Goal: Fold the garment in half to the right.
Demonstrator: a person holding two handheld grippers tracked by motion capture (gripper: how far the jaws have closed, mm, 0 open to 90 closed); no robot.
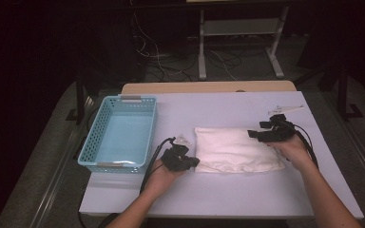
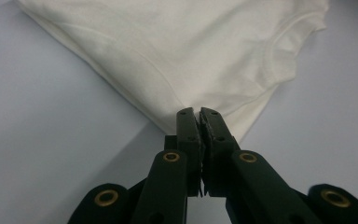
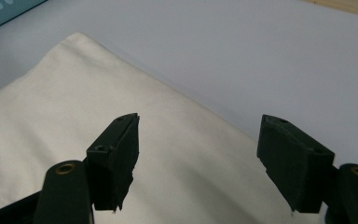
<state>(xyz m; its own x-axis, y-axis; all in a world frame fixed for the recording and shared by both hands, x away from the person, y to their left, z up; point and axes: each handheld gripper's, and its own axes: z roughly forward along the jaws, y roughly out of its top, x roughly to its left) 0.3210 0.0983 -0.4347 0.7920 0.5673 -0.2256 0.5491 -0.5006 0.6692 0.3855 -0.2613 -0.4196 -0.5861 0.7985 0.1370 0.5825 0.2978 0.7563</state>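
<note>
Left gripper (image 2: 200, 114) clamped on the near corner of the folded white shirt (image 1: 235, 149) (jaws fully together); right gripper (image 3: 198, 140) wide apart above its far edge, touching nothing.

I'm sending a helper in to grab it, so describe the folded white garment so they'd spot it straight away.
On the pale table, look right of the light blue basket. The folded white garment lies flat mid-table between the left gripper and the right gripper. It is the sole soft cream-white thing there, its near left corner pinched in the left jaws.
</note>
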